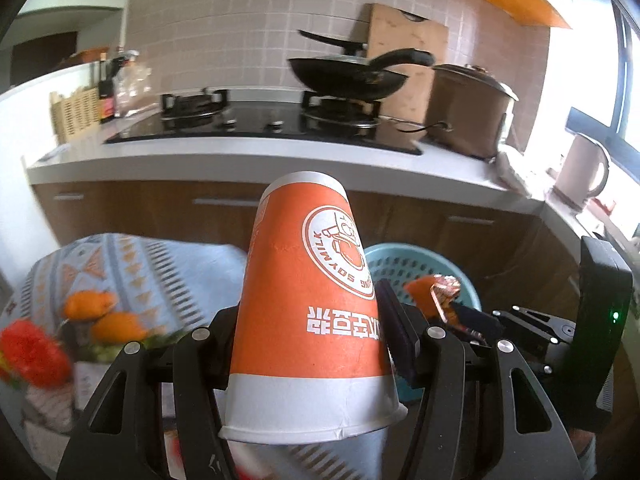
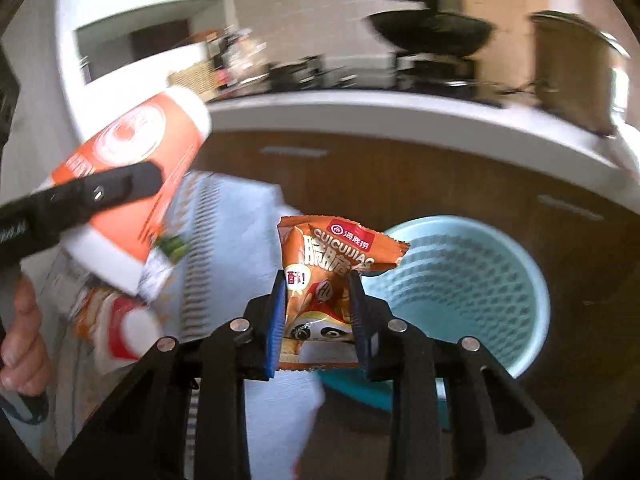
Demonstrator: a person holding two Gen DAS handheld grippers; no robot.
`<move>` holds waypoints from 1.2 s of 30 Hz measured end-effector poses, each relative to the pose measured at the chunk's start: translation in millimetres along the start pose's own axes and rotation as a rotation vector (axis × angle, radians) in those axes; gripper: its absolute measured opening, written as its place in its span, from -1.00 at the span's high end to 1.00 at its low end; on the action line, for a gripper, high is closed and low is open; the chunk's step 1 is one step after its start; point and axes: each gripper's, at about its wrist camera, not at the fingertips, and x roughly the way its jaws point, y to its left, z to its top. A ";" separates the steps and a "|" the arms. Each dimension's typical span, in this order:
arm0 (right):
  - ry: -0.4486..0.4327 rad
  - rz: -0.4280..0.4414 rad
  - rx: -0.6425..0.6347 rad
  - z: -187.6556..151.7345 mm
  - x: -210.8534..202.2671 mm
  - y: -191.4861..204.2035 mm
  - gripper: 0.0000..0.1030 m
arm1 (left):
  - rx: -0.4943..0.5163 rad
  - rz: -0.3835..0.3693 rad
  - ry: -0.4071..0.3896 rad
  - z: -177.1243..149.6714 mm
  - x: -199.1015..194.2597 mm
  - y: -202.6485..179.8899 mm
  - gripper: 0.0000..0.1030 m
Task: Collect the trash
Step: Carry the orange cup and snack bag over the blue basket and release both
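The orange cup (image 1: 308, 304) is clamped by the left gripper (image 1: 310, 332), the snack packet (image 2: 320, 292) by the right gripper (image 2: 318, 312), while the basket (image 2: 480, 280) is partly hidden behind it.

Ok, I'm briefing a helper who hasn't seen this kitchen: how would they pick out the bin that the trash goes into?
Find the white counter with the gas hob, then look down to the floor before its brown cabinets. There stands the wastebasket, beside a patterned tablecloth. It is the only pale blue, round, perforated plastic thing there.
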 end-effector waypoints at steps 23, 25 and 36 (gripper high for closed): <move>0.185 -0.182 0.338 -33.4 56.9 -150.2 -0.02 | 0.008 -0.090 0.250 -29.1 168.3 -88.9 -0.55; 0.184 -0.181 0.341 -33.6 57.0 -151.2 -0.06 | 0.000 -0.092 0.256 -29.1 167.3 -87.8 -0.55; 0.148 -0.144 0.273 -24.4 62.8 -130.3 -0.46 | -0.036 -0.087 0.195 -18.9 132.4 -68.8 -0.55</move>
